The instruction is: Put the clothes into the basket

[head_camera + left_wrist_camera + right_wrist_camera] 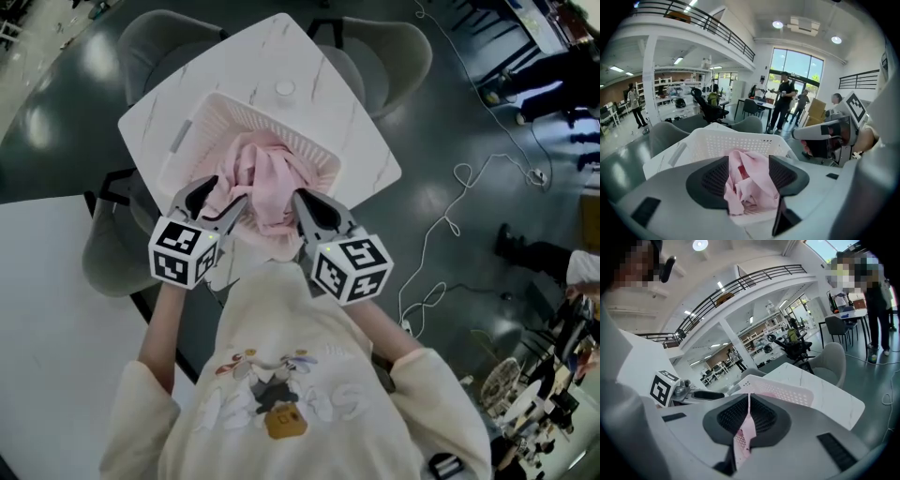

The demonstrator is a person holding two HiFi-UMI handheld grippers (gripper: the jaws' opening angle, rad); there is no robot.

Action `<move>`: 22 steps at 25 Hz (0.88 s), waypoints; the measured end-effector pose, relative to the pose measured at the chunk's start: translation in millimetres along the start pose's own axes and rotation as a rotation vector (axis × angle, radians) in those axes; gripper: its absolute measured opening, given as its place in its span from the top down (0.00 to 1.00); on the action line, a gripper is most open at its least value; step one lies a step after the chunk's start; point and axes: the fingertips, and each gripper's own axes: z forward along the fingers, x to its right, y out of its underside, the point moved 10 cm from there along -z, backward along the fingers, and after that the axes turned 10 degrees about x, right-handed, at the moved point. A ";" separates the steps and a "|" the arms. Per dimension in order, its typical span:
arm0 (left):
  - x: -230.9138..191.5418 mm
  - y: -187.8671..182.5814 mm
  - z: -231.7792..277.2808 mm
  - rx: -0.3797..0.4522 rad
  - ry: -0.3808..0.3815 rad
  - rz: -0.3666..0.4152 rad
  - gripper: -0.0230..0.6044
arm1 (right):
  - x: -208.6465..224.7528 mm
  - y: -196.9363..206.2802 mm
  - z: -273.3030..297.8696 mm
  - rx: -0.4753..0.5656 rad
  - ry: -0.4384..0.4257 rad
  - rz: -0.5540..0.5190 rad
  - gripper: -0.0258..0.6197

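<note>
Pink garment (267,178): heaped in the white perforated basket (202,117), near edge reaching both grippers. Right gripper (300,199): jaws pressed together on a thin fold of it. Left gripper (228,193): jaws spread, cloth loose between them. Basket stands on a white marbled table (319,66). Print on the person's cream sweatshirt (281,337): unreadable

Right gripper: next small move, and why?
Probably open the right gripper to release. It is shut on a fold of the pink cloth, which sits bunched in the basket, while the left gripper has its jaws apart.
</note>
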 end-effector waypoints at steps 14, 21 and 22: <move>8.0 22.5 -24.0 0.129 -0.144 -0.105 0.54 | -13.1 12.7 14.9 -0.062 -0.092 -0.147 0.95; 21.0 32.4 -31.1 0.151 -0.207 -0.150 0.54 | -30.4 2.0 58.0 -0.273 -0.280 -0.313 0.94; 21.7 35.0 -31.8 0.150 -0.217 -0.160 0.54 | -33.2 4.4 68.2 -0.324 -0.315 -0.359 0.92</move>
